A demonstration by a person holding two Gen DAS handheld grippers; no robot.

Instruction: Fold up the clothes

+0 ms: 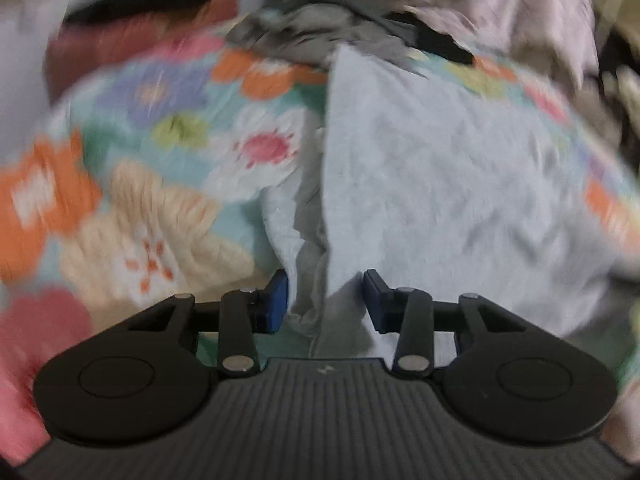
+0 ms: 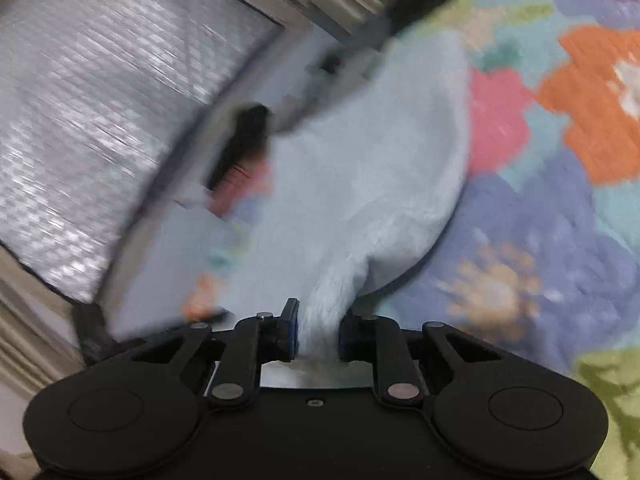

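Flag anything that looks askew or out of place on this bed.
The pale blue garment lies rumpled on the floral bedspread, its near edge bunched into uneven folds between the left claw pads. A crumpled grey heap of clothes sits behind it. Nothing looks spilled or damaged; heavy blur hides finer detail.

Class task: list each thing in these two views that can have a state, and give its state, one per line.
Left tool: jaws part open, garment between them, grip unclear.
Right tool: shut on the garment.
Garment: pale blue, creased, partly folded, on the blanket.
Blanket: floral, spread out.
Grey clothes: heaped, unfolded.
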